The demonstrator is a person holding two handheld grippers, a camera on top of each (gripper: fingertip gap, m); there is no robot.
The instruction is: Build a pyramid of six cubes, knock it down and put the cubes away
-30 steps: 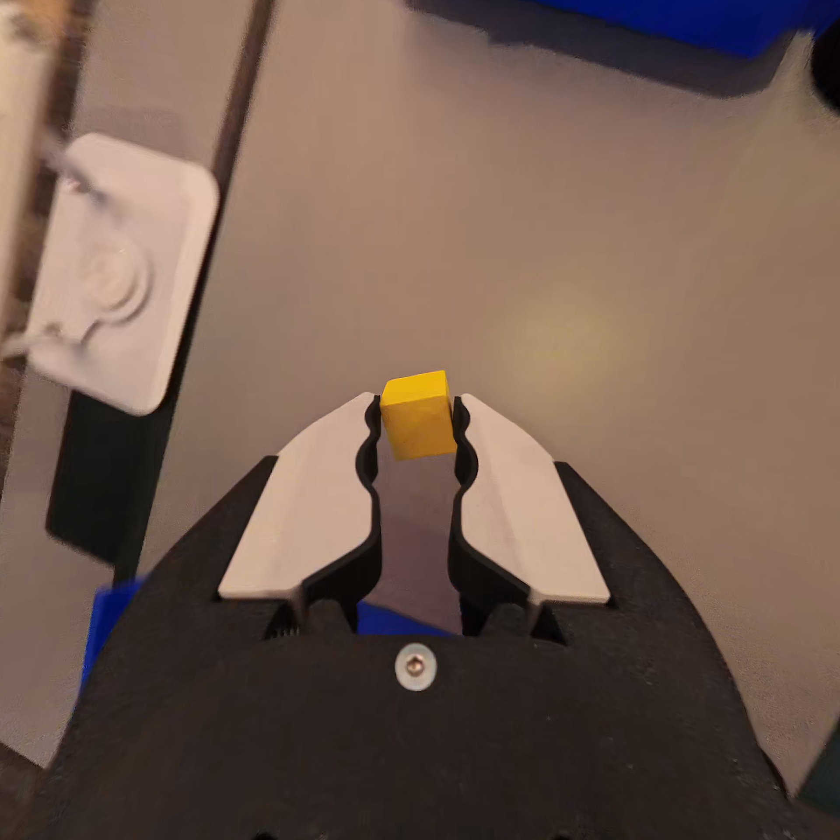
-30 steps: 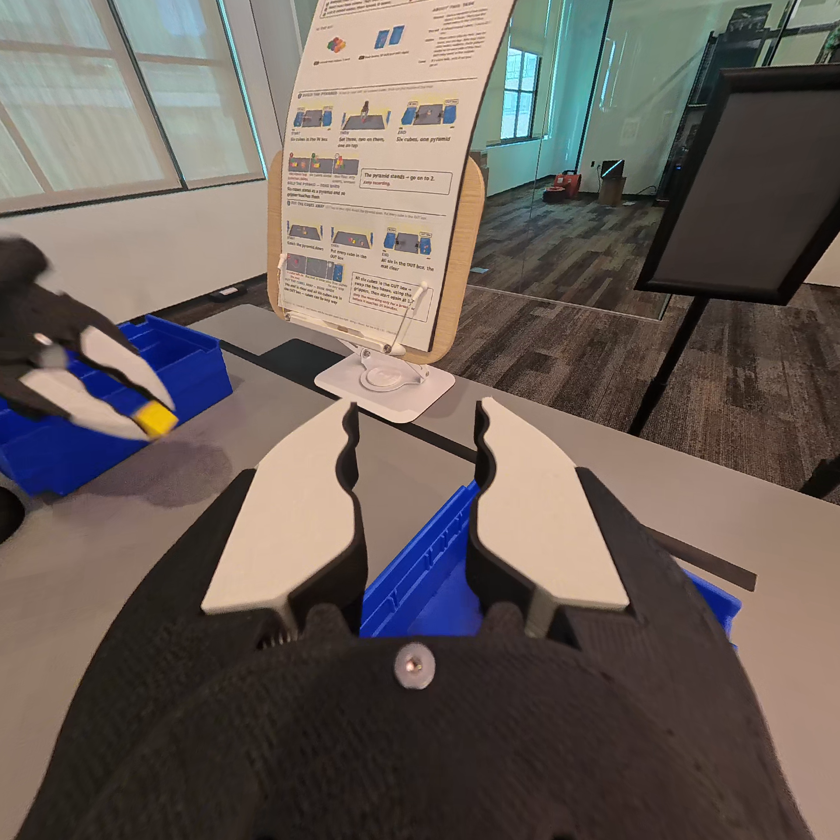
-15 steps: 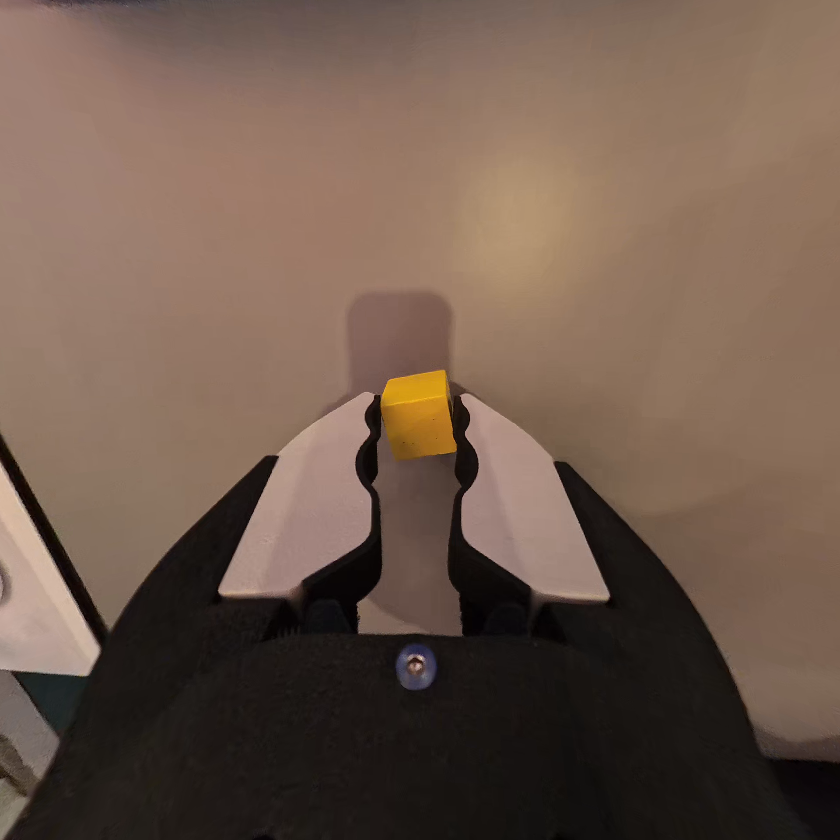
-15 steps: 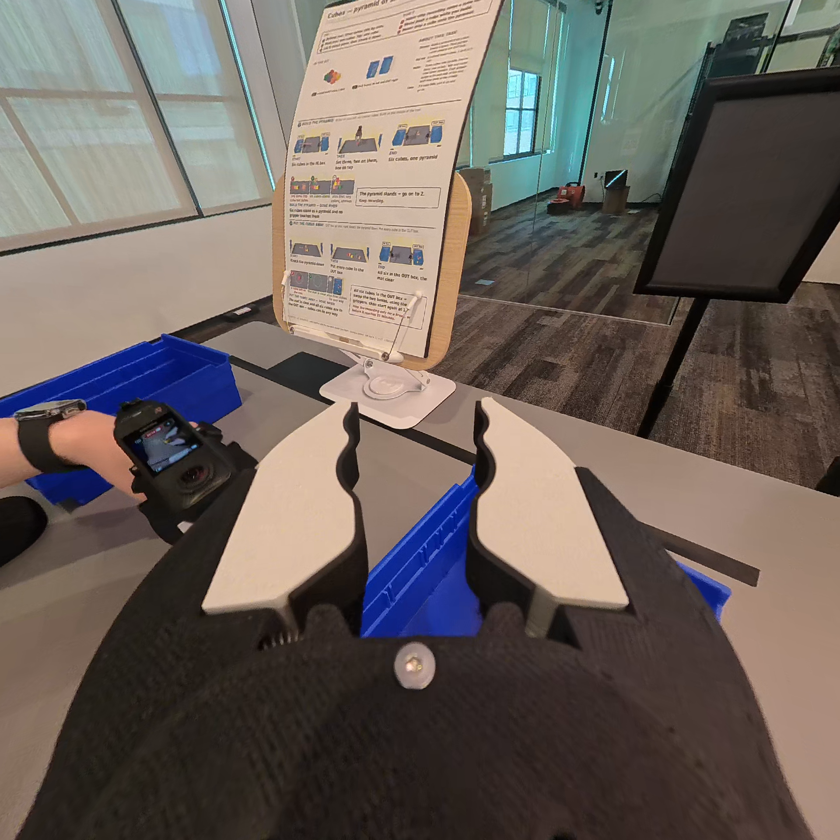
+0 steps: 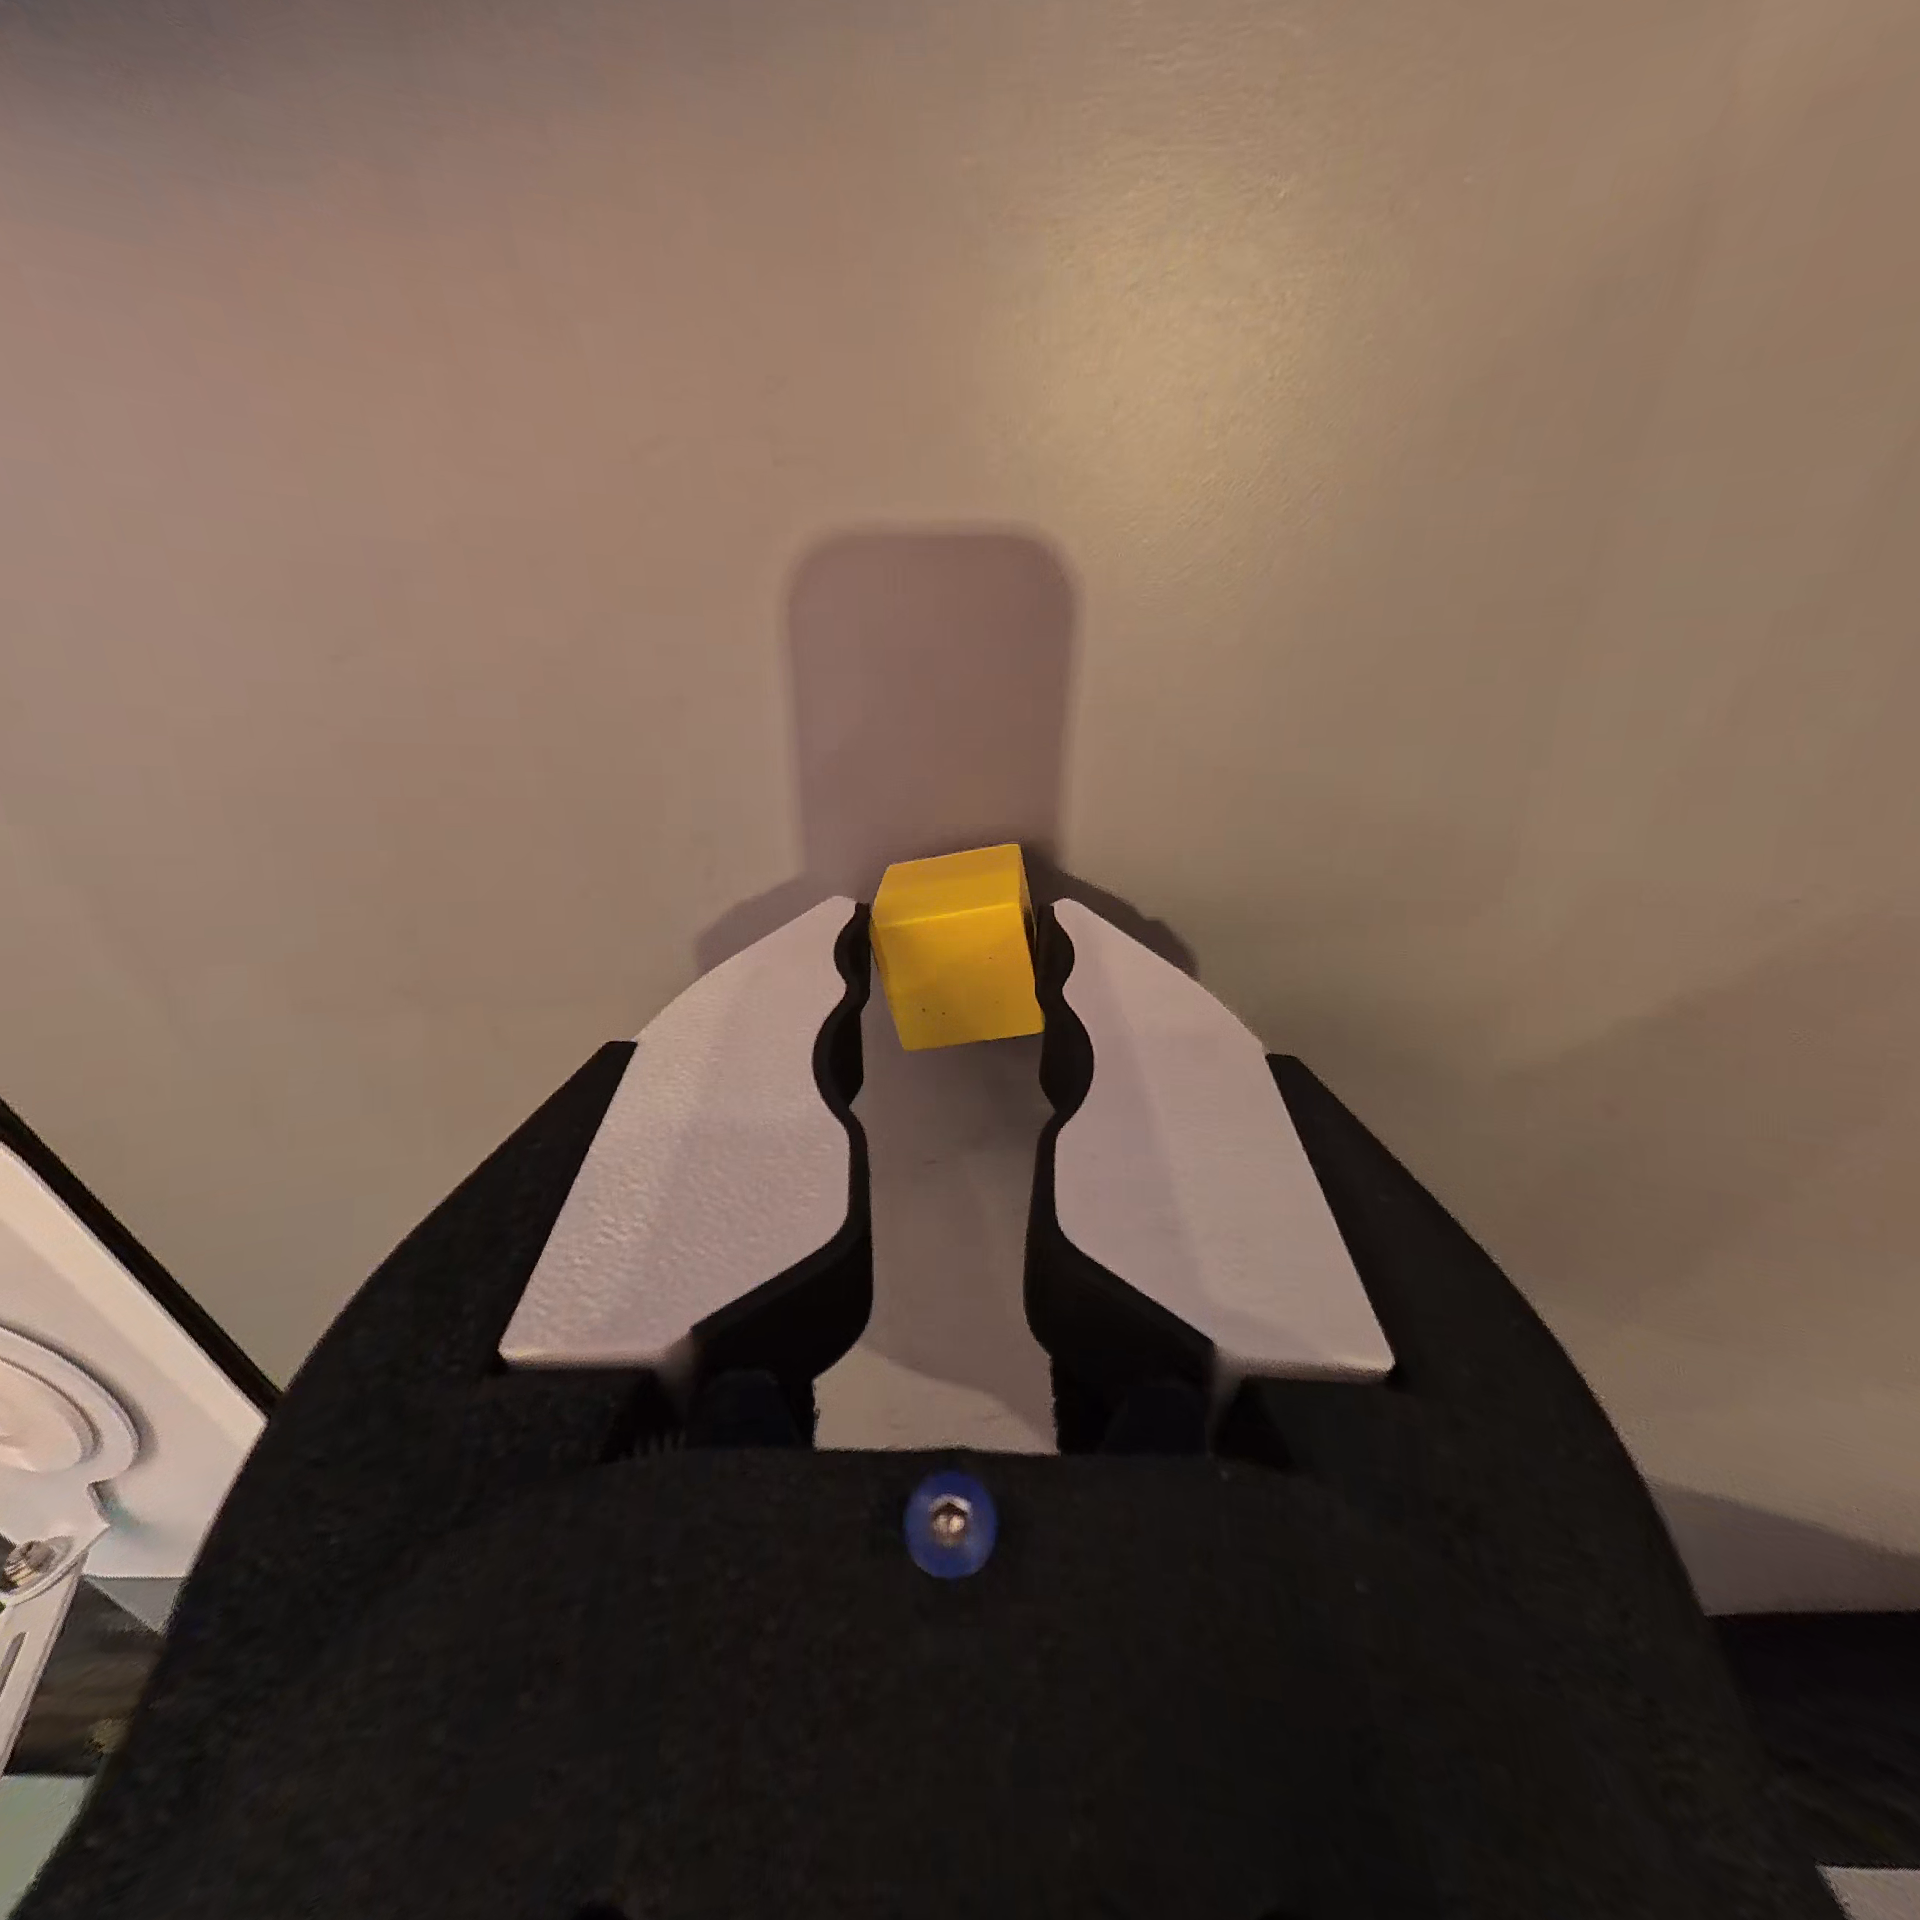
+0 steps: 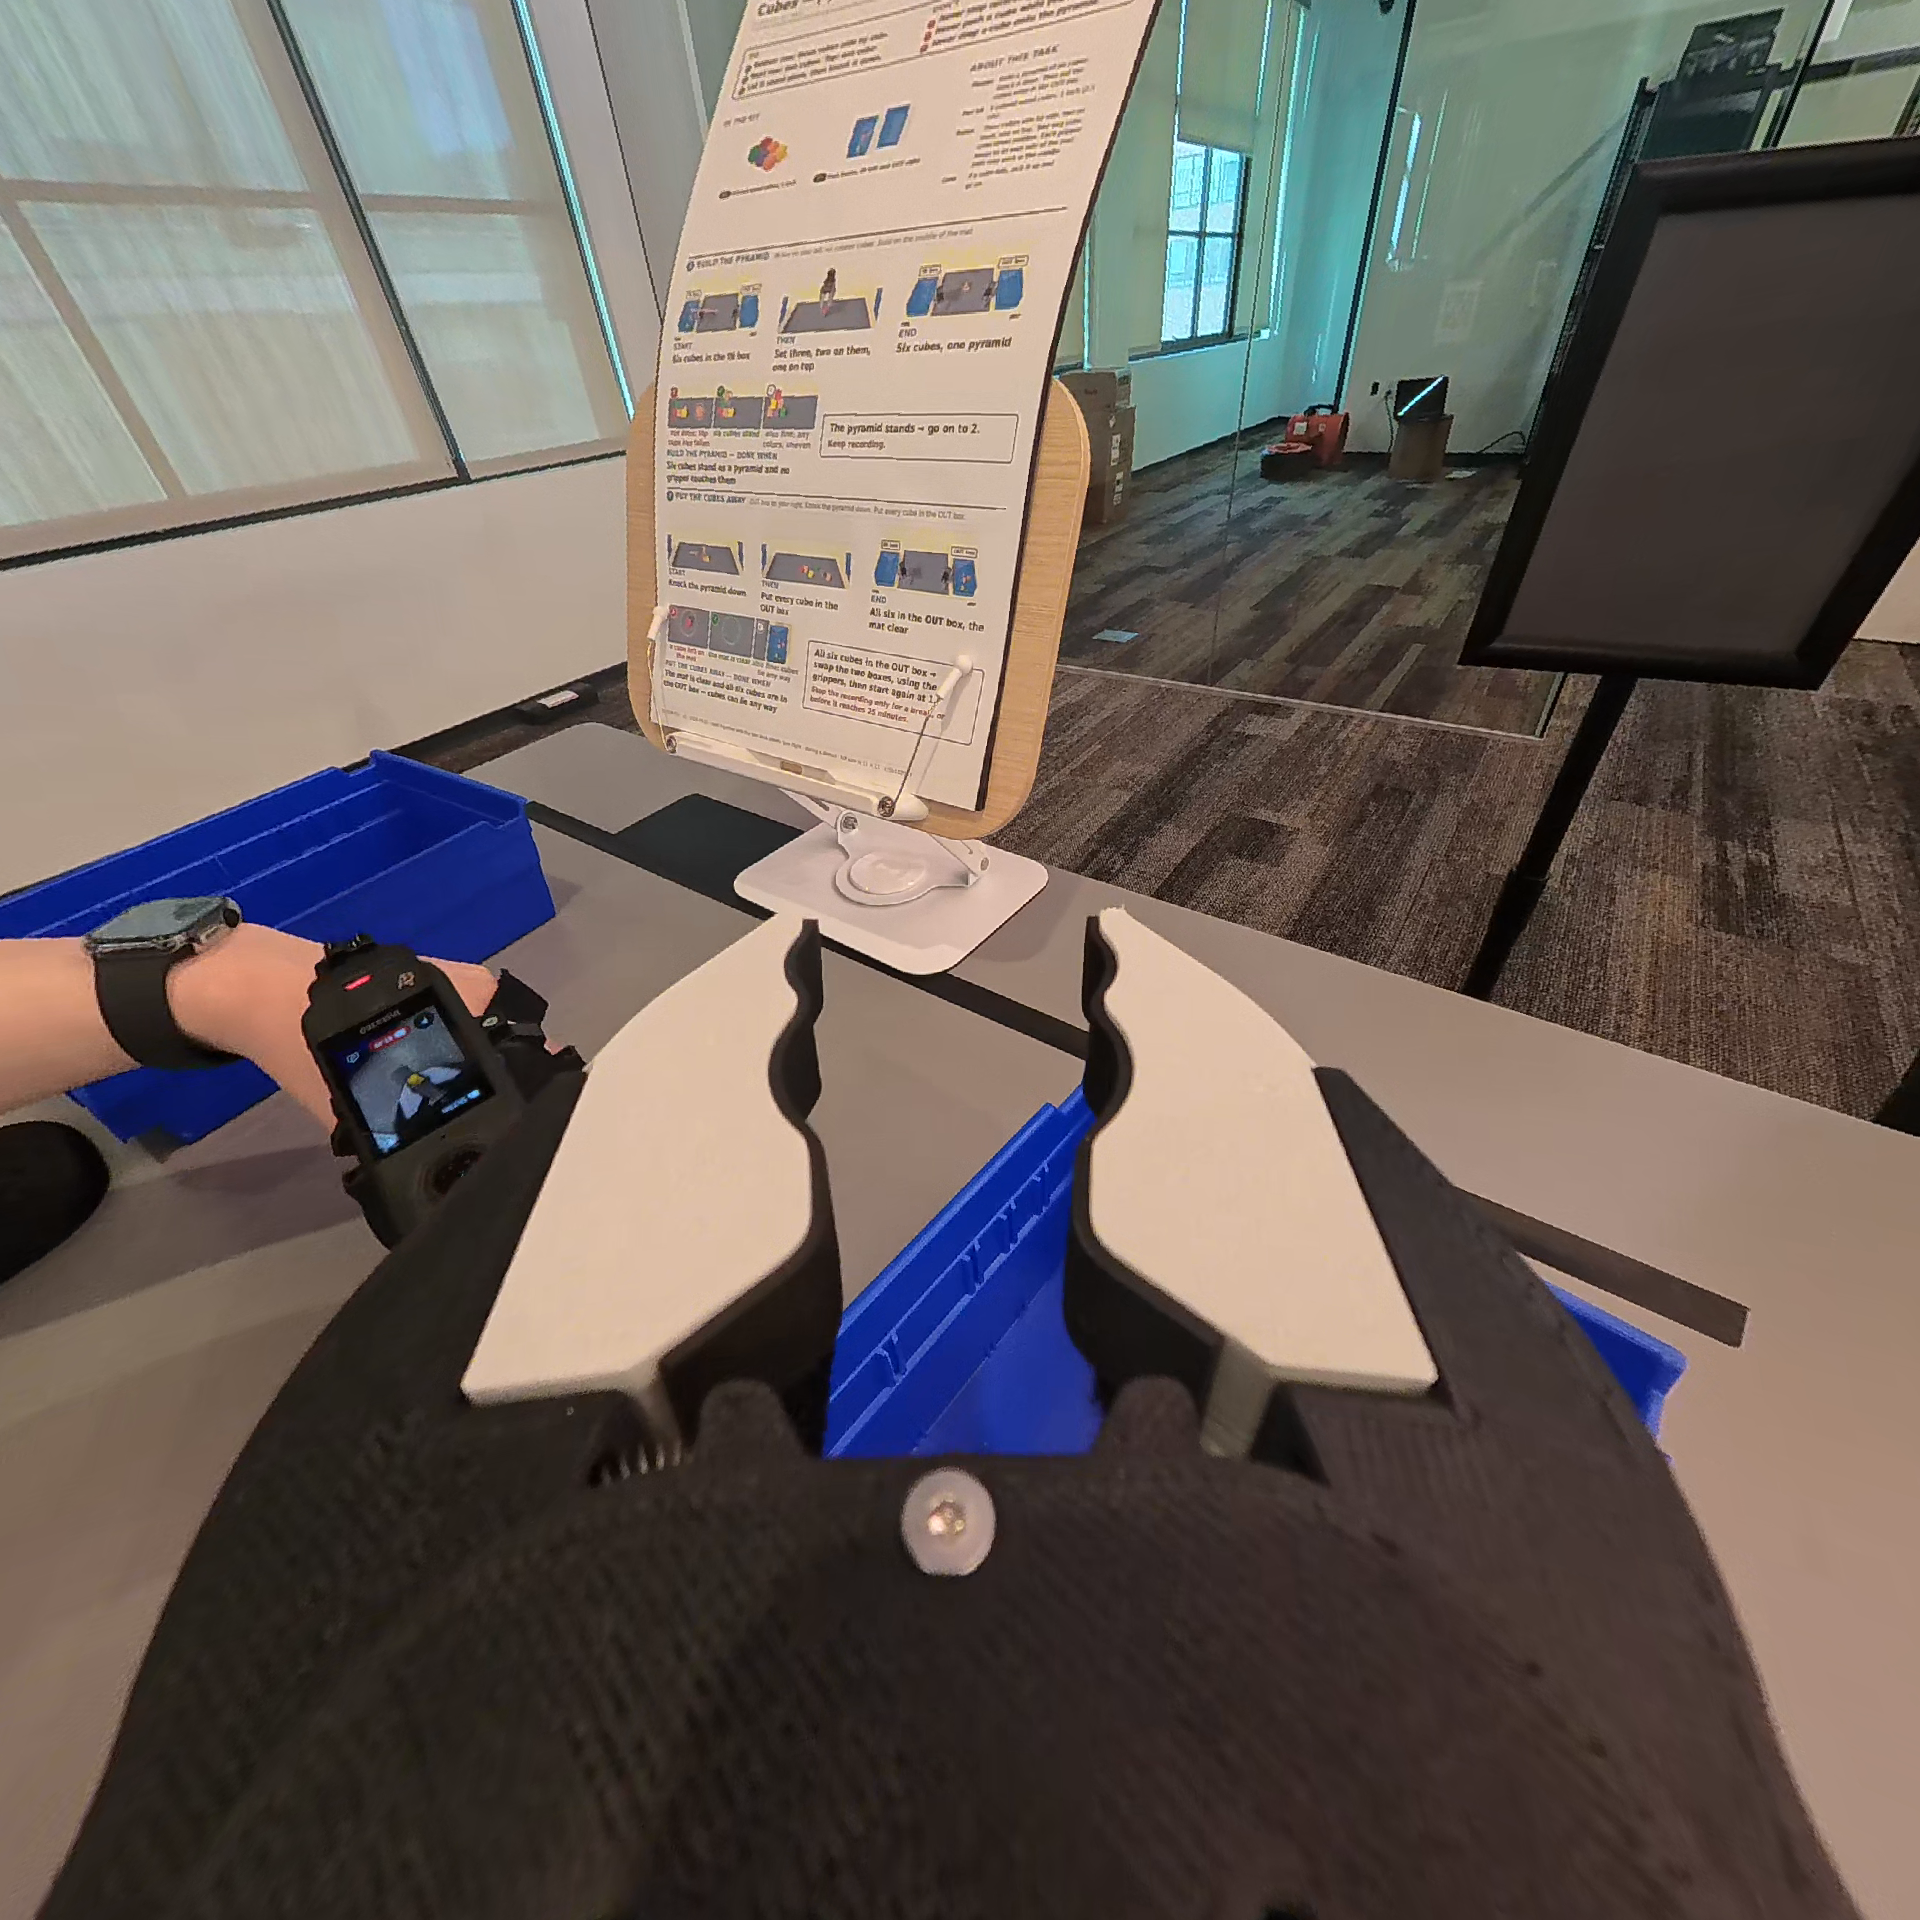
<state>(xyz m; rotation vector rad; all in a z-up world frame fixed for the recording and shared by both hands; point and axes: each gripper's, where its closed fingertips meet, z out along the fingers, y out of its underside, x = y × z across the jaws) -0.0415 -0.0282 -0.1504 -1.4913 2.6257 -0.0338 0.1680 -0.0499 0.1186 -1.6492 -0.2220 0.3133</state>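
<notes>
one yellow cube [image 5: 958, 945] pinched in the left tongs [image 5: 951, 920]; right tongs [image 6: 948, 940] gape wide, holding nothing.

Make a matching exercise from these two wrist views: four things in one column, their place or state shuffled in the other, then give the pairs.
Things
1. yellow cube
2. right gripper
3. document stand
4. wristwatch

Place or state
A. open, holding nothing
B. on the person's arm near the far blue bin
C. pinched between the left gripper fingertips above the grey table
D. on the table's far side, carrying a printed sheet

Pairs: 1-C, 2-A, 3-D, 4-B
</notes>
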